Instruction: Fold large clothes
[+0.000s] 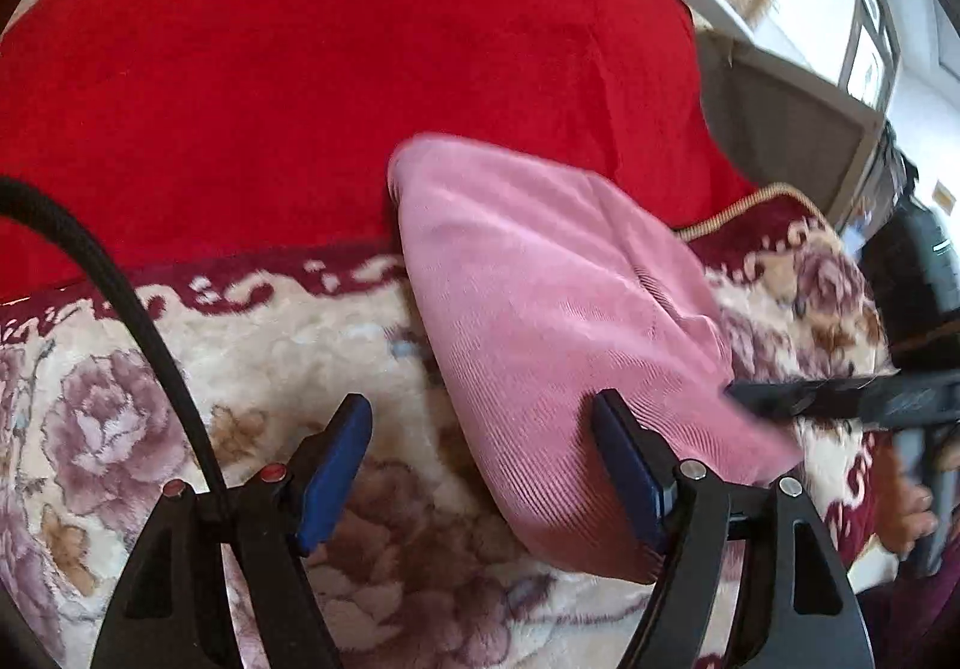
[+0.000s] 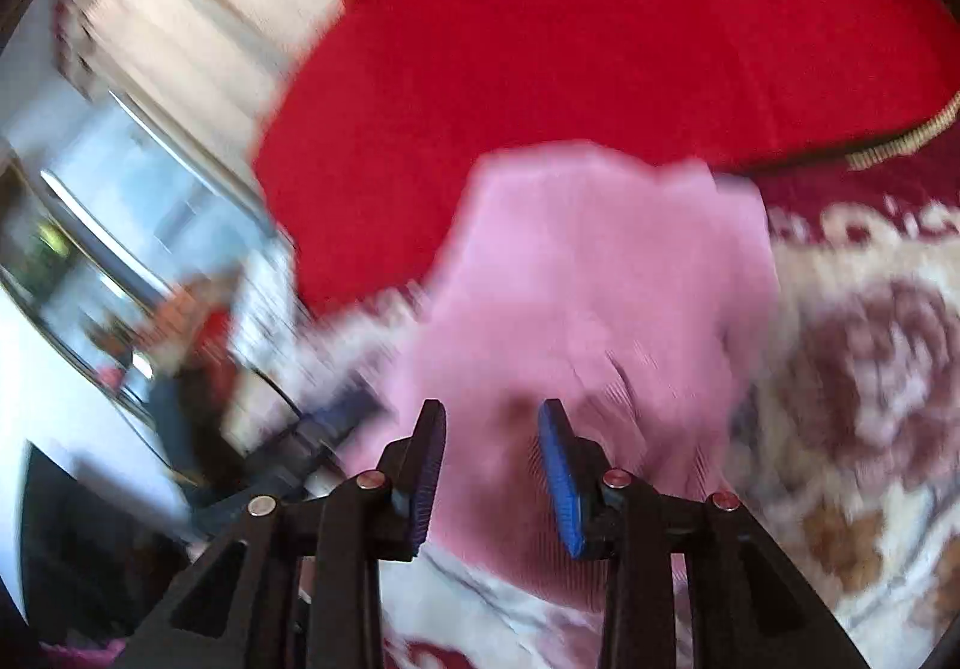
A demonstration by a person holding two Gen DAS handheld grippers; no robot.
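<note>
Surroundings: one red cloth point(image 1: 336, 87) at 12 o'clock, one floral blanket point(image 1: 252, 345) beneath, one black cable point(image 1: 126, 303) at 9 o'clock | Garment: one folded pink garment point(image 1: 558, 309) on blanket, overlapping red cloth | left gripper point(image 1: 480, 459) wide, empty | right gripper point(image 2: 492, 465) parted; right view blurred, probably gripping nothing

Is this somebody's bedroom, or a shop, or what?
Most likely a room in someone's home, maybe a bedroom or living room. A pink garment lies on a plush floral blanket, with a red cloth spread behind it, and a window at the side. Nothing looks like a shop.
</note>
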